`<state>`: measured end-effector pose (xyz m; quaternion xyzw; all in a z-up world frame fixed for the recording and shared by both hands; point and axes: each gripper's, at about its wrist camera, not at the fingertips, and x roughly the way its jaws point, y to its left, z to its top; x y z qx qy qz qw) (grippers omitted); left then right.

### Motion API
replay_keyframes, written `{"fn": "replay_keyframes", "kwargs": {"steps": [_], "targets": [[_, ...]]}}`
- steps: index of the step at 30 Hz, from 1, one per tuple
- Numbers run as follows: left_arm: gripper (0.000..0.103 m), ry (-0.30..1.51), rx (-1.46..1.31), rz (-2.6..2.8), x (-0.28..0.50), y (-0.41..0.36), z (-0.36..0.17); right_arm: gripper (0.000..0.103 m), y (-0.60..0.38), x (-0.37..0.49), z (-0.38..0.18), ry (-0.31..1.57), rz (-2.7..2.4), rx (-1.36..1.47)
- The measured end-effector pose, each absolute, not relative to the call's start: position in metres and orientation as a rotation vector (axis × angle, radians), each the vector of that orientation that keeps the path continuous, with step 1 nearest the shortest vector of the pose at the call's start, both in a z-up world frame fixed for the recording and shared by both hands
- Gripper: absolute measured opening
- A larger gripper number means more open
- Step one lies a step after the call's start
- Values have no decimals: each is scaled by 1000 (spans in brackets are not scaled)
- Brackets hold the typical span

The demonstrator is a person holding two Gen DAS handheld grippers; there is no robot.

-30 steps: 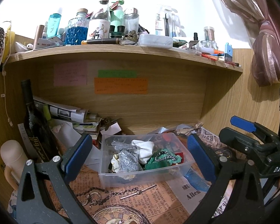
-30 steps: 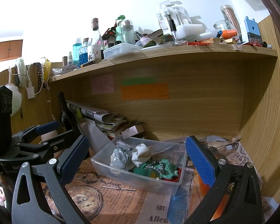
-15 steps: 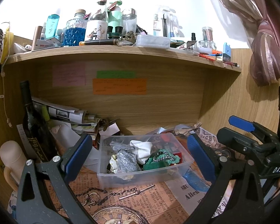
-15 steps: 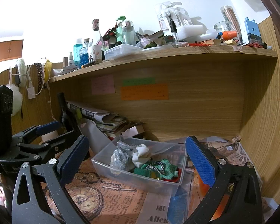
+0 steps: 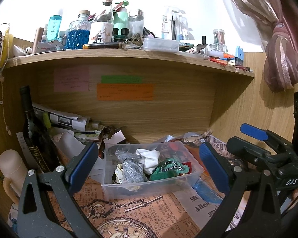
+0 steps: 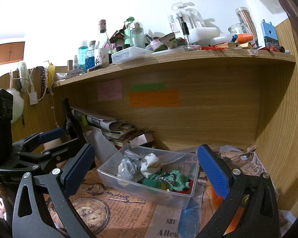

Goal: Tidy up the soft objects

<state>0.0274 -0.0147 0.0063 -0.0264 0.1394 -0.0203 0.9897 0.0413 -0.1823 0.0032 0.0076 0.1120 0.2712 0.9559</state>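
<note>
A clear plastic bin (image 5: 149, 187) (image 6: 149, 193) stands on the newspaper-covered desk under a wooden shelf. In it lie a white cloth (image 5: 150, 156) (image 6: 152, 164), a silver glittery piece (image 5: 134, 171) (image 6: 127, 167), a green knitted piece (image 5: 169, 169) (image 6: 170, 180) and something red beneath. My left gripper (image 5: 149, 168) is open and empty, its jaws framing the bin from the near side. My right gripper (image 6: 146, 166) is open and empty, also short of the bin. Each gripper shows in the other's view, the right one (image 5: 268, 150) and the left one (image 6: 37, 148).
A dark wine bottle (image 5: 34, 132) and a cream flask (image 5: 12, 170) stand at the left. Rolled papers and books (image 5: 69, 123) are stacked behind the bin. The upper shelf (image 5: 129, 53) is crowded with bottles and boxes. A blue comb (image 5: 205, 191) lies right of the bin. A pink curtain (image 5: 278, 65) hangs at the right.
The left wrist view has shifted slightly, so the bin sits a little lower left than before. Both grippers stay open and nothing was grasped.
</note>
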Motion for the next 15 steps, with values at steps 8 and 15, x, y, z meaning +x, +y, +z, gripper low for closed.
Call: {"fn": "replay_keyframes", "kwargs": {"steps": [8,15], "targets": [[103,287,-64,-45,30,-13,5,103,-183,42,3,228,554,14],[103,293,-60,-55,33,-12,3,103,-184,45,1,237,557,14]]}}
